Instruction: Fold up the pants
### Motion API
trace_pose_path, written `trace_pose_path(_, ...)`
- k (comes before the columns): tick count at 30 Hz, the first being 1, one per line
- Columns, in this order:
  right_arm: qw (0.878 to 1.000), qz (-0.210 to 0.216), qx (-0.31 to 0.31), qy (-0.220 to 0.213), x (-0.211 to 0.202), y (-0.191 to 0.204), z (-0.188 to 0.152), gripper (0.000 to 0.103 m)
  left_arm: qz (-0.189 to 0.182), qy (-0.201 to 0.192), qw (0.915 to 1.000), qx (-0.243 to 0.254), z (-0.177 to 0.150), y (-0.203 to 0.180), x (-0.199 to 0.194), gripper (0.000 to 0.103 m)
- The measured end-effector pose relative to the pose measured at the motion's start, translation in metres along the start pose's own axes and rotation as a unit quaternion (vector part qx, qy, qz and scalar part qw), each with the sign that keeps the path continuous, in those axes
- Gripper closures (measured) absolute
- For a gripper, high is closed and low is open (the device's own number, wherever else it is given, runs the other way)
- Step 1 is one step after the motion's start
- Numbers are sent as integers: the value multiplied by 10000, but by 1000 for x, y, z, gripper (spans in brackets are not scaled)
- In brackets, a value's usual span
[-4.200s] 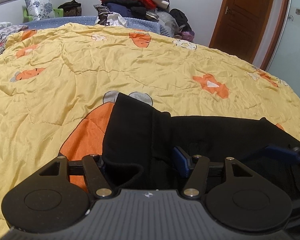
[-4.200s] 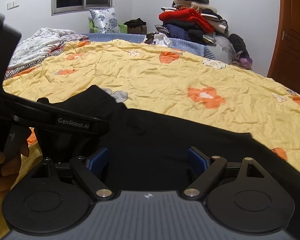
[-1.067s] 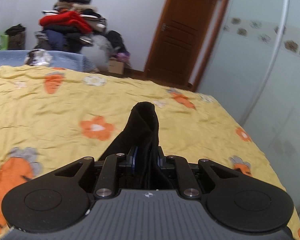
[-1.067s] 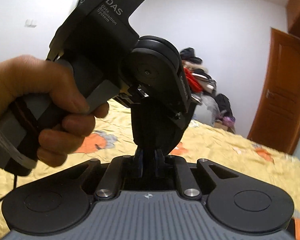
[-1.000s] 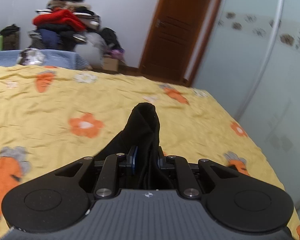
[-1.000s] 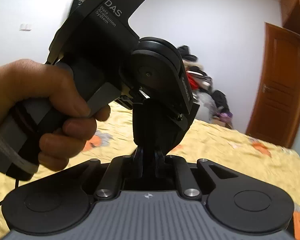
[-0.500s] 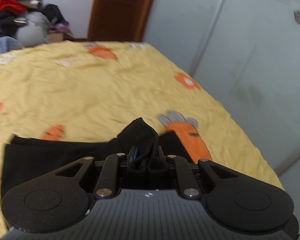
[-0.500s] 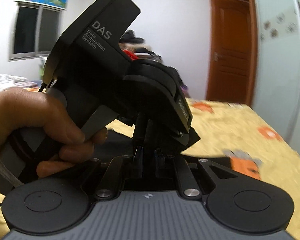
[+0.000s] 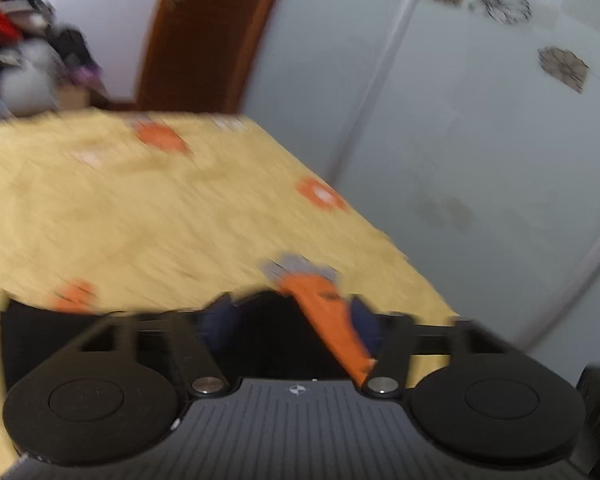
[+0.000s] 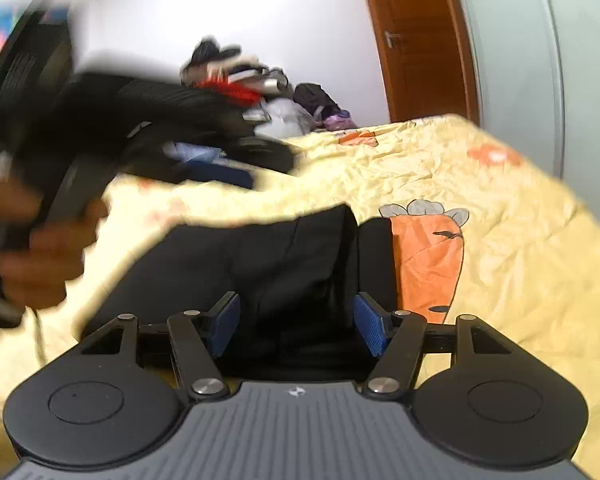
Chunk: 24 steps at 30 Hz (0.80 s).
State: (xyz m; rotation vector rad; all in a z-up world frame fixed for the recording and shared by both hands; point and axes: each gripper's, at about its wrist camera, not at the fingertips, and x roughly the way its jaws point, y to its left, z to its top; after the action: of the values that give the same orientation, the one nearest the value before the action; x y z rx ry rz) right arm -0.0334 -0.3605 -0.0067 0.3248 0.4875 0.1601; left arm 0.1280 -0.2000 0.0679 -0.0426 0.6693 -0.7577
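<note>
Left wrist view: the picture is smeared by motion. The left gripper (image 9: 288,320) has its jaws opening, its blue pads (image 9: 214,322) standing wide apart. The black pants (image 9: 260,336) lie flat on the yellow quilt (image 9: 140,216) between and below the pads, which do not press on the cloth. An orange carrot print (image 9: 324,312) shows just right of the pants' edge. A pale wardrobe door (image 9: 480,140) fills the right side.

Right wrist view: the right gripper (image 10: 296,324) also has its jaws opening, pads apart, with the pants (image 10: 260,264) lying loose between them, folded over on the quilt (image 10: 520,260). The left gripper (image 10: 228,168) appears blurred at upper left, gripped by a hand (image 10: 36,252). A heap of clothes (image 10: 244,80) sits by the far wall. No container can be made out in either view.
</note>
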Motion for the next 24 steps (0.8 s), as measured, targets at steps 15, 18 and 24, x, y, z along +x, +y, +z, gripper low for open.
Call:
trace_pose_path(15, 9748, 1235, 1536, 1044, 98, -88, 43, 34, 1208, 574, 9886, -686, -33, 95, -13, 23)
trace_pose_path(18, 9746, 1311, 1511, 1005, 106, -81, 46, 47, 1191, 665, 9875, -796, -40, 97, -14, 23)
trace_pose_path(24, 9862, 957, 954, 957, 115, -65, 52, 87, 1250, 671, 9871, -736, -41, 94, -16, 22)
